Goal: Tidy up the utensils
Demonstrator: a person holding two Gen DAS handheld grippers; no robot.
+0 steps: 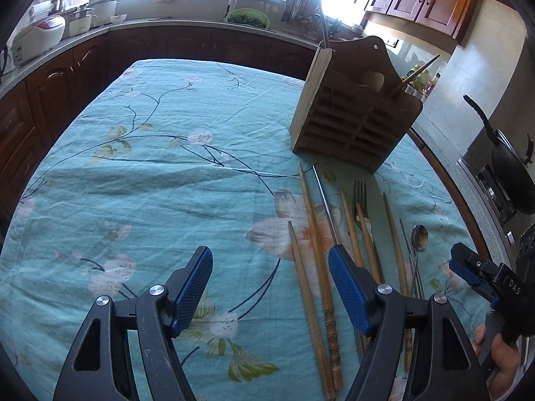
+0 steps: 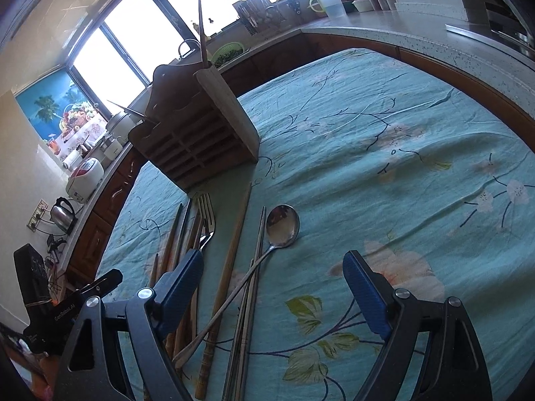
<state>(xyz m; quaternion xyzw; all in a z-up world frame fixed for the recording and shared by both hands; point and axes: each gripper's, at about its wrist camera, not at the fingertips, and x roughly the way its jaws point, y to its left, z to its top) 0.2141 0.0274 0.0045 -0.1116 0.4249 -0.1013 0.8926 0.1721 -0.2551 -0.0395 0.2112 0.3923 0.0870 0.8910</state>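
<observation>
Floral tablecloth point(image 1: 174, 173) bears spoon point(image 2: 282, 225), chopsticks point(image 1: 309, 234) — both claws point(image 1: 271, 287) point(image 2: 274, 287) gape wide, empty.

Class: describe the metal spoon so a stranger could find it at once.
On the floral tablecloth, a wooden utensil holder stands above a row of loose cutlery. The spoon lies at that row's right end; alone there it has a round shiny bowl, its handle crossing the metal chopsticks.

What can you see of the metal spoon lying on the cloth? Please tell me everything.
The spoon looks like polished steel, with a round bowl facing up and a long thin handle. It lies flat on the floral tablecloth, in front of the wooden holder. Its handle runs diagonally across the metal chopsticks and a wooden chopstick. No gripper touches it.
</observation>
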